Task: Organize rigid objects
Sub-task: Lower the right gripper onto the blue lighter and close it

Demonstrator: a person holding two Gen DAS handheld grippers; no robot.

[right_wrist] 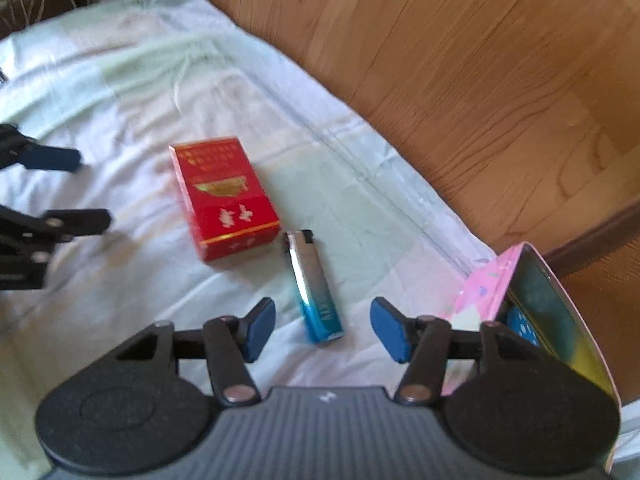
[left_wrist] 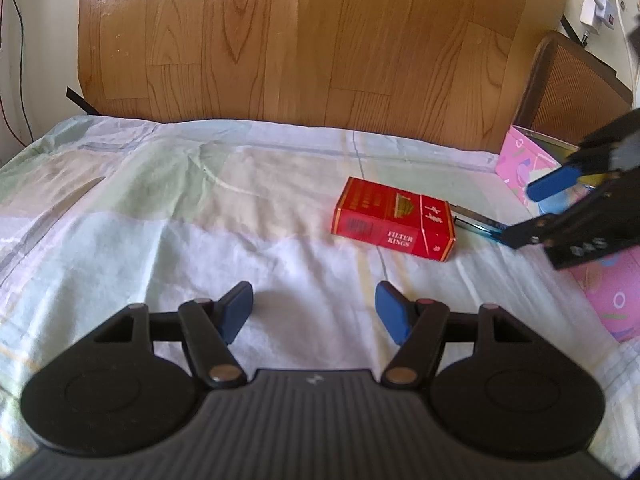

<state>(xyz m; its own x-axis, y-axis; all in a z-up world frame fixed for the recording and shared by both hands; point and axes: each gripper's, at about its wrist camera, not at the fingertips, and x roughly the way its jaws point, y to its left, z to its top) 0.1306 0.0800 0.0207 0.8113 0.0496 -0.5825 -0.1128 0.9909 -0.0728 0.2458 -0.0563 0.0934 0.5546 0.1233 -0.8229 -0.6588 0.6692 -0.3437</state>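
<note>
A red cigarette pack (left_wrist: pixel 394 219) lies flat on the pale bedsheet (left_wrist: pixel 160 208); it also shows in the right wrist view (right_wrist: pixel 224 196). A silver and blue lighter (right_wrist: pixel 316 286) lies just right of the pack; in the left wrist view only part of the lighter (left_wrist: pixel 476 222) shows. My right gripper (right_wrist: pixel 323 330) is open and empty, its jaws on either side of the lighter's blue end; it shows in the left wrist view (left_wrist: pixel 524 214). My left gripper (left_wrist: pixel 314 312) is open and empty, short of the pack.
An open pink tin box (right_wrist: pixel 532 292) stands at the right of the lighter, also seen in the left wrist view (left_wrist: pixel 520 160). A wood-grain headboard (left_wrist: pixel 312 40) rises behind the bed. A brown chair back (left_wrist: pixel 572 88) and wall cables are at the far right.
</note>
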